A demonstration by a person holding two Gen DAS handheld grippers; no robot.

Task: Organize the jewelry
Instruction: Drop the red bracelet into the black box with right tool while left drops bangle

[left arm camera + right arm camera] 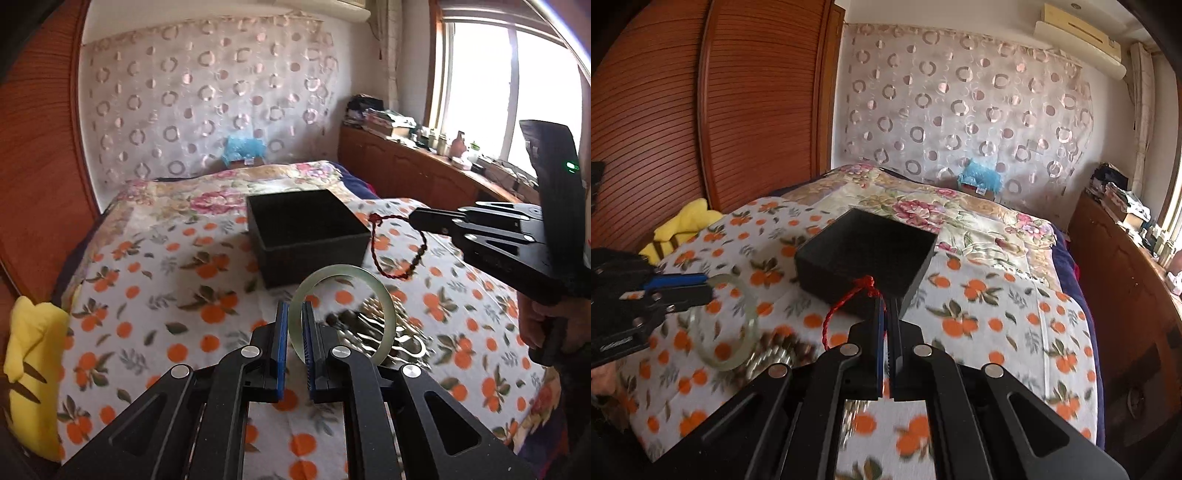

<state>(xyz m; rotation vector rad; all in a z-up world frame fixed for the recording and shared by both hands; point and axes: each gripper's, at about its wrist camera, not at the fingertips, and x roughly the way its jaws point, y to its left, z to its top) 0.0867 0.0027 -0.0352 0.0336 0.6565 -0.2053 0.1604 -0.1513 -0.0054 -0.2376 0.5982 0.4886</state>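
Note:
An open black box (pixel 306 230) sits on the bed; it also shows in the right wrist view (pixel 866 256). My left gripper (pixel 295 314) is shut on a pale green jade bangle (pixel 347 275), held above the bedspread in front of the box; the bangle also shows in the right wrist view (pixel 748 317). My right gripper (pixel 886 306) is shut on a red cord bracelet with dark beads (pixel 846 304), near the box's front edge. In the left wrist view the right gripper (pixel 413 218) holds the bracelet (pixel 397 254) hanging to the right of the box.
A heap of metallic and beaded jewelry (pixel 380 332) lies on the orange-print bedspread (pixel 166 288) beneath the bangle. A yellow plush (pixel 29 369) lies at the bed's left edge. A wooden wardrobe (pixel 701 110) stands to the left, a cluttered wooden cabinet (pixel 424 166) under the window.

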